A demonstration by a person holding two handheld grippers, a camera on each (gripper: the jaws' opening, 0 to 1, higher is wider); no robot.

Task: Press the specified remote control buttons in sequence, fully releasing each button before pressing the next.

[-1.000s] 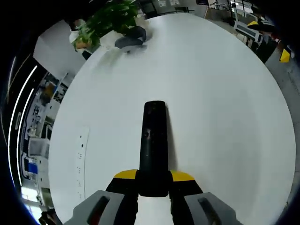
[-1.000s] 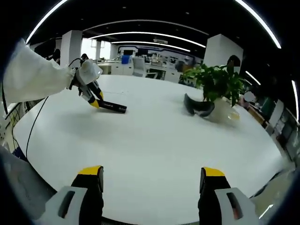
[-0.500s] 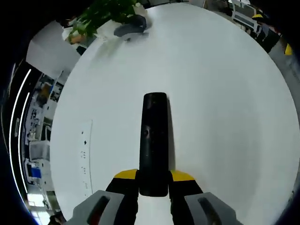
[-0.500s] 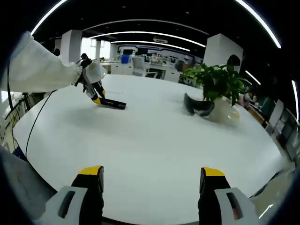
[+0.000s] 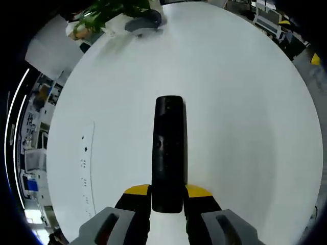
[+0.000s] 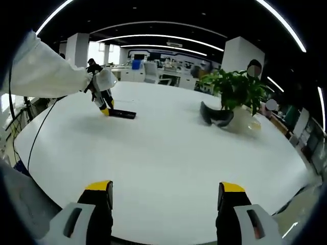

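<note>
A broad round white table (image 6: 168, 153) takes up the middle of the right gripper view, and its bare top spreads beneath the left gripper view (image 5: 245, 102) as well. At its far edge stands a pale pot (image 6: 244, 121) holding a leafy green plant (image 6: 235, 89), with a dark curved object (image 6: 214, 115) lying just beside the pot on the table; what that object is cannot be told, and the same trio appears near the top of the left gripper view, plant (image 5: 104, 10) above dark object (image 5: 143, 23). A white sleeve (image 6: 43, 74) reaches in from the left of the right gripper view, ending at the left gripper (image 6: 104, 108). That left gripper (image 5: 167, 196) is clamped on the near end of the black remote control (image 5: 168, 153), yellow-tipped jaws pressed against both of its sides, and the remote runs straight forward from them; seen from across the table, the remote (image 6: 121, 114) lies flat on the tabletop, well apart from the plant. Its buttons are too dark to read and no writing can be made out. The right gripper (image 6: 166, 196) hangs above the near edge of the table with its jaws spread wide and nothing between them, far from the remote.
</note>
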